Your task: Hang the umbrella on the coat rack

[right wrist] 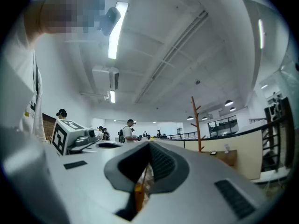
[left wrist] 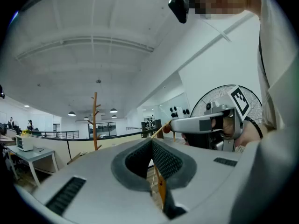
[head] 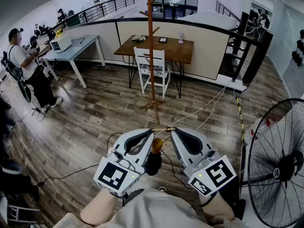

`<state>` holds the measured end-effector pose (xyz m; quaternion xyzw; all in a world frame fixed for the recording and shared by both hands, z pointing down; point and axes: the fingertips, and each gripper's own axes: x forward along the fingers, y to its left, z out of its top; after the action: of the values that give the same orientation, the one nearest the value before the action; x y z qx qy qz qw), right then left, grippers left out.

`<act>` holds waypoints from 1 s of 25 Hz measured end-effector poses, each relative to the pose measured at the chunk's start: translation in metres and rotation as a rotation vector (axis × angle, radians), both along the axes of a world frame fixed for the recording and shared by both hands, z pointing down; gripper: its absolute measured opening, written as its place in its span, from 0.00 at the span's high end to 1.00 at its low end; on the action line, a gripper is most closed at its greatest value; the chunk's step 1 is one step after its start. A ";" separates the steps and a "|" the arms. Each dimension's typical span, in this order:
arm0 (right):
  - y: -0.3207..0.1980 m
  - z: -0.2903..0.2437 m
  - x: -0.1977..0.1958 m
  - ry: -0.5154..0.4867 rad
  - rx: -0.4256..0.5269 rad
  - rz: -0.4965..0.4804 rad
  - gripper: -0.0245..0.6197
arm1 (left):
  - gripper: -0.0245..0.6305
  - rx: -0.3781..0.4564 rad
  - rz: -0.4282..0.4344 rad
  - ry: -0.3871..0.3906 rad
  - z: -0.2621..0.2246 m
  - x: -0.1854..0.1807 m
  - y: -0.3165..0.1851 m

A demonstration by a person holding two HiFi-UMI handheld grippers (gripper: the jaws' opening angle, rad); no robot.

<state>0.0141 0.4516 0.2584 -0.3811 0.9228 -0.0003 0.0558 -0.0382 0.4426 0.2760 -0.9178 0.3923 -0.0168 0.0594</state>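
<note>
The left gripper (head: 152, 131) and the right gripper (head: 172, 129) are held close together, near the person's body, with their tips almost meeting. Each has its jaws pressed together on the thin strap (head: 163, 128) of the umbrella (head: 153, 160), which runs taut between the two tips. The folded black umbrella, with its orange end (head: 157, 144) uppermost, hangs just below the strap in the gap between the grippers, above the floor. In both gripper views the orange part shows low between the closed jaws. The wooden coat rack (head: 151, 46) stands farther off, straight ahead on the wood-plank floor (head: 95, 113), well apart from the umbrella. Behind it are a white chair (head: 152, 70) and a brown table (head: 175, 49). A large floor fan (head: 278, 160) stands near right, a white desk (head: 76, 49) far left, and cables (head: 204, 110) trail across the floor.
</note>
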 end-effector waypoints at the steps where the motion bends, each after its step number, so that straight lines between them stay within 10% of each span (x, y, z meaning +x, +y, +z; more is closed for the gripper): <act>1: -0.001 0.000 0.001 -0.004 -0.001 0.002 0.96 | 0.96 0.001 0.001 -0.004 0.000 0.000 -0.001; 25: -0.029 0.015 0.022 -0.013 -0.035 -0.028 0.96 | 0.96 -0.046 -0.021 0.016 0.016 0.021 -0.026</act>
<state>0.0364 0.4231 0.2731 -0.3690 0.9276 -0.0198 0.0550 -0.0169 0.4166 0.2924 -0.9147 0.4021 -0.0192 0.0351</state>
